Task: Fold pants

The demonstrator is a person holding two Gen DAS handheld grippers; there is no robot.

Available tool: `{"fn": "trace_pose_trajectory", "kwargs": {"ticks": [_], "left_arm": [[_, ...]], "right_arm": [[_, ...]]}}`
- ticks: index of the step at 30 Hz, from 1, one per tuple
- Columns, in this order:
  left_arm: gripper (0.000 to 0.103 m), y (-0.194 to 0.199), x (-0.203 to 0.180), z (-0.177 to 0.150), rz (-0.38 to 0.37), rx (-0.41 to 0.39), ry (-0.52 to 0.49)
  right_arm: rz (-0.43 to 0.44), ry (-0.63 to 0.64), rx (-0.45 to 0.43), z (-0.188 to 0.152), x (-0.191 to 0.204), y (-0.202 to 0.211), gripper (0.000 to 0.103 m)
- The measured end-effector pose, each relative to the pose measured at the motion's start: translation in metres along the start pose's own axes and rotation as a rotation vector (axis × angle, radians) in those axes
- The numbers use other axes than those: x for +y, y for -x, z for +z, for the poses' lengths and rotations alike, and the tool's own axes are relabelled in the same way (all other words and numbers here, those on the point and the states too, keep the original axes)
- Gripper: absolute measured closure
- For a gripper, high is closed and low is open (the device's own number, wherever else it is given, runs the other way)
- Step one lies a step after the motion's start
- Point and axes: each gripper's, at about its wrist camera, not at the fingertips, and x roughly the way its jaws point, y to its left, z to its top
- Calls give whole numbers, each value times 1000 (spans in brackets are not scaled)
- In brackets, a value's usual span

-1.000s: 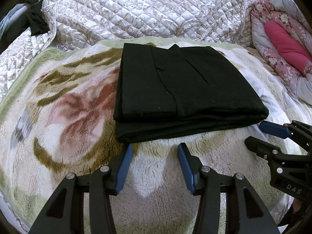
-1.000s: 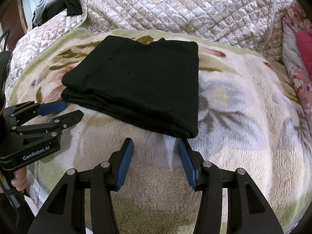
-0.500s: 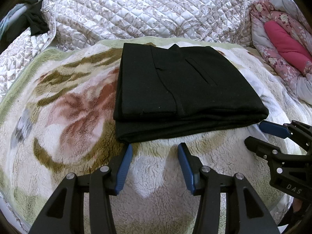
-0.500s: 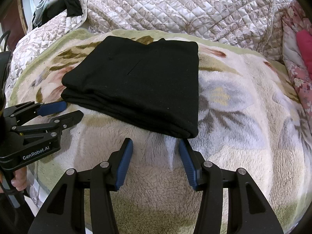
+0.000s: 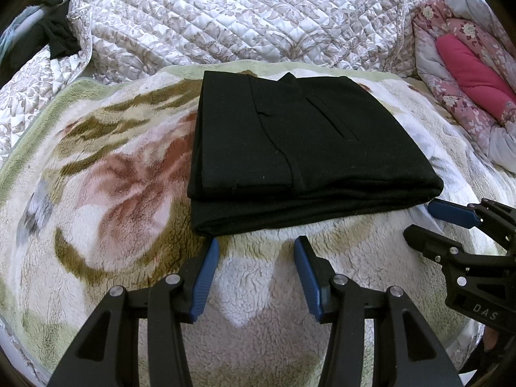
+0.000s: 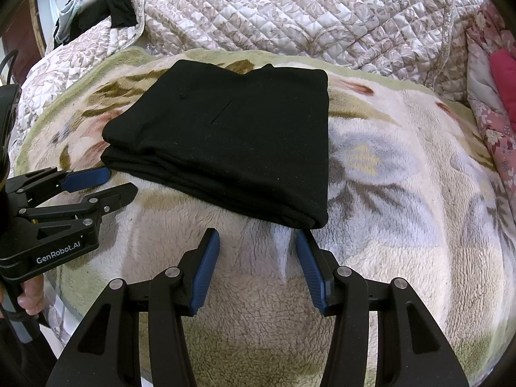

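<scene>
The black pants [image 5: 300, 148] lie folded into a thick rectangle on the fleece flower-print blanket [image 5: 106, 174]; they also show in the right wrist view [image 6: 232, 142]. My left gripper [image 5: 254, 248] is open and empty, just short of the fold's near edge toward its left corner. My right gripper [image 6: 256, 242] is open and empty, just short of the near edge by the right corner. Each gripper shows in the other's view, the right one [image 5: 422, 222] and the left one [image 6: 119, 182], both beside the pants without touching.
A quilted beige bedspread [image 5: 245, 16] rises behind the blanket. A pink floral quilt with a red pillow [image 5: 467, 67] lies at the right. Dark clothes [image 6: 113, 9] are heaped at the far left. The blanket [image 6: 403, 177] drops off at the near edge.
</scene>
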Motion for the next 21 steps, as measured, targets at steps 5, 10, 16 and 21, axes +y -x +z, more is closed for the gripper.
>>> {"fn": "trace_pose_trajectory", "kwargs": {"ticks": [5,10,16,21], "left_arm": [[52,0,0,0,0,0,0],[52,0,1,0,1,1,-1],[52,0,1,-1,1,1,-1],[51,-1,1,0,0,1,-2]], "right_arm": [[-2,2,0,-1,1,0,52],[-5,6,0,-1,1,1,52],[-11,12,0,1,2,1,52],[-13,13,1,1,1,0,52]]}}
